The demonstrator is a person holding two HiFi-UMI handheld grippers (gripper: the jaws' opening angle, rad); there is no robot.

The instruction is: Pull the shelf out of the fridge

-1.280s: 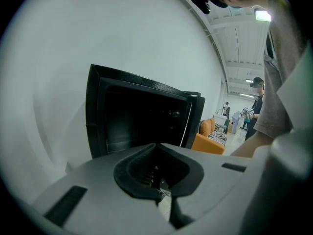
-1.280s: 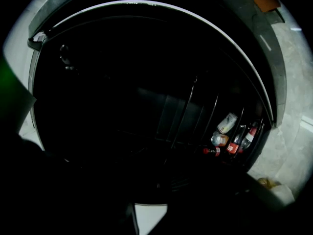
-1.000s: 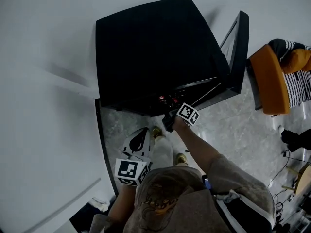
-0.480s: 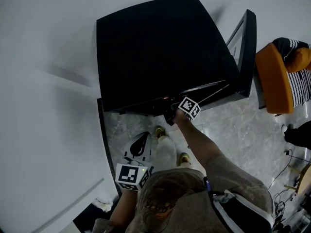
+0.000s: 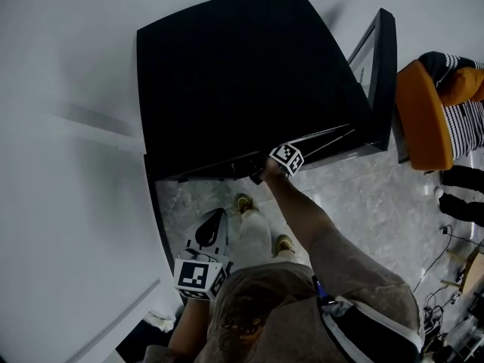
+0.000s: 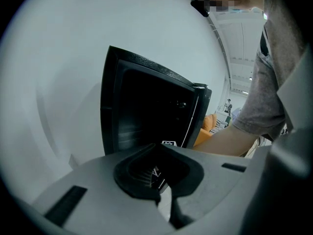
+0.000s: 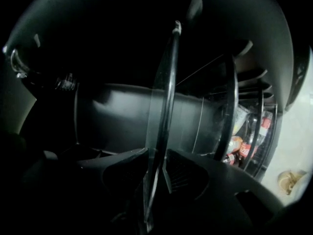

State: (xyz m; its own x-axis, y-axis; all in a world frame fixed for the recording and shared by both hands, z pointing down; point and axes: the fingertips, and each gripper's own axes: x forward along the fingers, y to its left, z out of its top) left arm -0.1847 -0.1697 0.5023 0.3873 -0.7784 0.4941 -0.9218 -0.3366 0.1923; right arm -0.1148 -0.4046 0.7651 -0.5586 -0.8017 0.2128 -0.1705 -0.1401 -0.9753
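At the front edge of the fridge's dark inside, my right gripper (image 7: 155, 168) has its jaws drawn almost together, pinching the thin edge of the glass shelf (image 7: 164, 106) between the pads. The shelf runs away from the jaws into the fridge, seen edge-on in the right gripper view, with its dark rim on the near side and the clear pane catching a little light. Beyond it stand the dark rims of more shelves (image 7: 231, 102), and past those a few bottles (image 7: 247, 143) with red labels, low at the side. From the head view my right forearm (image 5: 302, 214) stretches forward and slightly left, bare to the elbow, so that the marker cube (image 5: 286, 157) sits just at the lip of the fridge (image 5: 242, 74), under its black top. The door (image 5: 378, 74) stands open on the right, swung well clear of my arm. My left gripper (image 6: 159, 153) hangs low by my left side, well apart from the fridge, pointing towards it; its jaws are pressed together with nothing between them. Under me is a grey marbled floor (image 5: 363, 203), a pale wall (image 5: 68, 89) runs along the left of the fridge, and an orange chair (image 5: 420, 116) stands just beyond the open door.
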